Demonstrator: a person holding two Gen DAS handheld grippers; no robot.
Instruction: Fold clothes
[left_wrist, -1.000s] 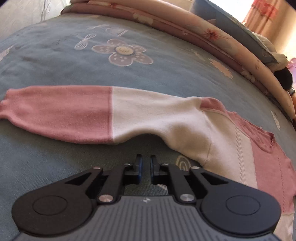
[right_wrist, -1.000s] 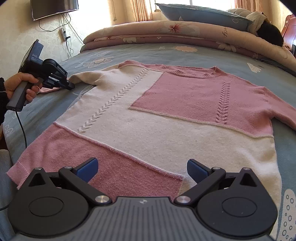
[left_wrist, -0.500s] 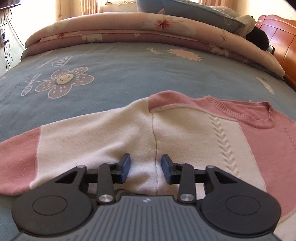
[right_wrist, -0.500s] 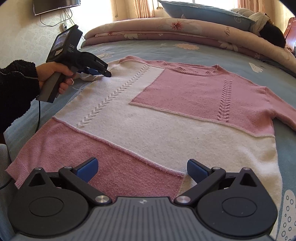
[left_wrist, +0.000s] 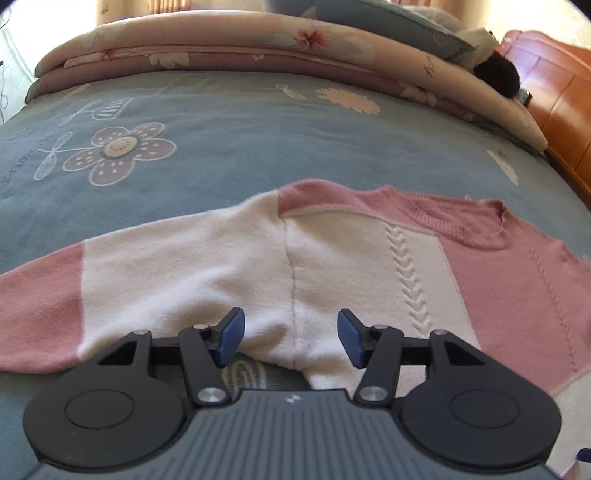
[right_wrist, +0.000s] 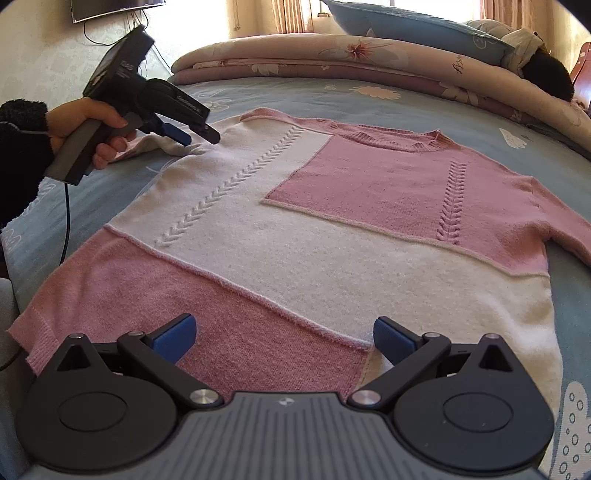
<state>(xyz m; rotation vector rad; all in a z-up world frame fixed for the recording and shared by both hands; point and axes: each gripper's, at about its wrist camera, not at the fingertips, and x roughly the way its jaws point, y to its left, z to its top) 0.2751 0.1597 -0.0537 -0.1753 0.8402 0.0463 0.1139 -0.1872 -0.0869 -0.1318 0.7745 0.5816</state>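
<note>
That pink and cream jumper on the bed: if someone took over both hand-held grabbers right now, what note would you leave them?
Left gripper: fingers opening, nothing pinched; it sits over the underarm seam where the left sleeve meets the body.
Right gripper: open, empty, hovering above the bottom hem.
The pink and cream knitted sweater lies flat, front up, on the blue flowered bedspread; both sleeves spread outward.
Done: sweater laid out and smoothed.
Left: every fold; probably sleeves in first, then the body.
</note>
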